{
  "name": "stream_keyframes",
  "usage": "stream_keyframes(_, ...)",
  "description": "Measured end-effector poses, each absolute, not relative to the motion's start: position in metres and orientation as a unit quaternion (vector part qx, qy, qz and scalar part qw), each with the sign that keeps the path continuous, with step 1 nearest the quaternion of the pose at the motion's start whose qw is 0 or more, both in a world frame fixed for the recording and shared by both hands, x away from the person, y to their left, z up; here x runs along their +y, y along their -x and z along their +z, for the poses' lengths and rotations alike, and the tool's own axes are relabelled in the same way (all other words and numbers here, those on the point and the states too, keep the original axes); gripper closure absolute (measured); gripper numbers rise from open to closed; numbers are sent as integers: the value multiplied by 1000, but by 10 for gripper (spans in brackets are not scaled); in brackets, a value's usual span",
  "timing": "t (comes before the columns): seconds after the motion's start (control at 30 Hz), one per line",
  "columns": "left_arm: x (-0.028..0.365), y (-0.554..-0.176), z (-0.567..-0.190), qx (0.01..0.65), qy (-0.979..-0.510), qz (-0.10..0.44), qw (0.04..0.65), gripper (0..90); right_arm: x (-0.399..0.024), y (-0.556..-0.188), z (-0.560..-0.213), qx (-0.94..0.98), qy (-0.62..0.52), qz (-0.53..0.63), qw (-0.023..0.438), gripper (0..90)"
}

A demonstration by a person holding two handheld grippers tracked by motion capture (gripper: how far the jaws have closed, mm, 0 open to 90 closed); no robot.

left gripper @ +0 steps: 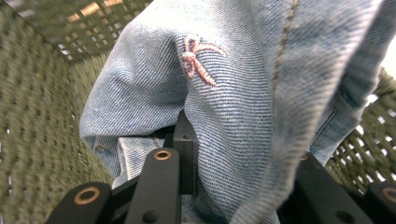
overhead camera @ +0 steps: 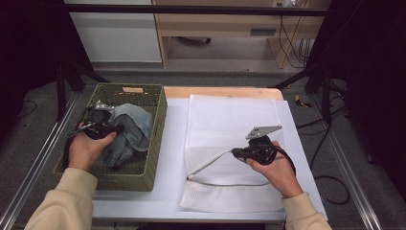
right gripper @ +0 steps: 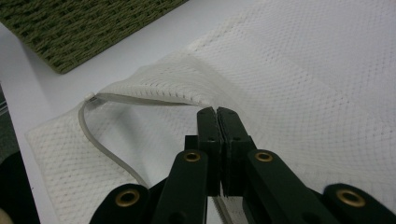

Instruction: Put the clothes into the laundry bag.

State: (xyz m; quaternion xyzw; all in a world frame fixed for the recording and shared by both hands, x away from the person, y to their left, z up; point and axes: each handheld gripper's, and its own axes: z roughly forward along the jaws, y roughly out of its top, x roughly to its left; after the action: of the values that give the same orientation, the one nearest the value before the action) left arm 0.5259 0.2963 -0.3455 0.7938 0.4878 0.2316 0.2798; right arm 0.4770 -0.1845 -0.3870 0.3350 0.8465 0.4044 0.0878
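High view: one olive woven basket (overhead camera: 154,143) sits at the left of the white table (overhead camera: 172,143), holding one blue denim garment (overhead camera: 131,132). The left gripper (overhead camera: 98,122) is over the basket, against the denim. One white mesh laundry bag (overhead camera: 230,120) lies flat to the right of the basket. The right gripper (overhead camera: 258,148) rests on the bag's near half, beside its open zipper edge (overhead camera: 206,165).

Left gripper view: the two jaws pinch a fold of the denim, which carries one pink embroidered bow (left gripper: 198,58); the basket wall is behind it.

Right gripper view: the two jaws are pressed together on the bag's upper mesh layer at the opening, lifting that edge.
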Motion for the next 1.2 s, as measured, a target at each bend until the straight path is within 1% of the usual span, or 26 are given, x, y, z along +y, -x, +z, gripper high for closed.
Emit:
stream_keyframes(0.17, 301, -517, -337, 480, -784, 248, 305, 695, -186, -476, -380, 849, -330, 403, 88, 889)
stream_keyframes(0.43, 306, -507, -324, 474, -765, 268, 343, 698, -183, -475, -376, 855, -326, 397, 67, 890)
stream_keyframes(0.67, 305, -499, -310, 463, -757, 282, 363, 699, -182, -478, -372, 858, -323, 395, 60, 890)
stream_keyframes(1.2, 315, -492, -297, 458, -743, 291, 392, 699, -175, -487, -368, 861, -319, 391, 54, 892)
